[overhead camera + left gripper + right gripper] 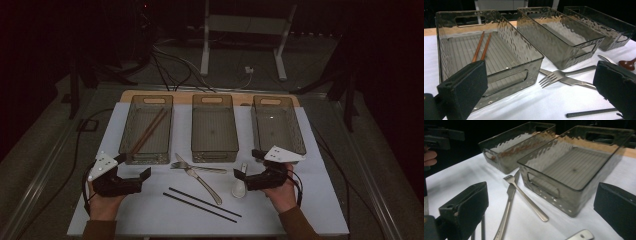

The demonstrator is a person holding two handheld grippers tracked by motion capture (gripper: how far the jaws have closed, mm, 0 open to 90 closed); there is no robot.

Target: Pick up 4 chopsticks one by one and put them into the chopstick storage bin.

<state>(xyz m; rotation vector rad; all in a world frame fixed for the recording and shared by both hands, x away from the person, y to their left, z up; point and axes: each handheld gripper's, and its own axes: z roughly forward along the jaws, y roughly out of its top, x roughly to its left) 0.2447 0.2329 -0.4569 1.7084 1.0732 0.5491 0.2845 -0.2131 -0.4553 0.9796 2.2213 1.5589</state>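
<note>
A: Surface: white sheet [300,210] over a table, dark room behind, cables and a stand's legs on the floor at the far side. Item one: three smoky plastic bins in a row at the far half. The left bin [146,127] holds a pair of wooden chopsticks [149,131]; the middle bin [214,127] and right bin [278,125] look empty. It reads as sorting by kind.

B: And loose stock?

A: Near the middle bin, a fork [192,166] crossed over a knife [202,180]; nearer you, black chopsticks [202,204] lying parallel; to the right, a white spoon [240,186]. Your left gripper [134,175] and right gripper [246,167] both rest low on the sheet, jaws spread wide, holding nothing. The right one sits just beside the spoon.

B: Anything uncertain?

A: A brown spoon [627,64] shows in the left gripper view, half cut off by the jaw. Whether your right jaw touches the white spoon, I cannot tell.
</note>
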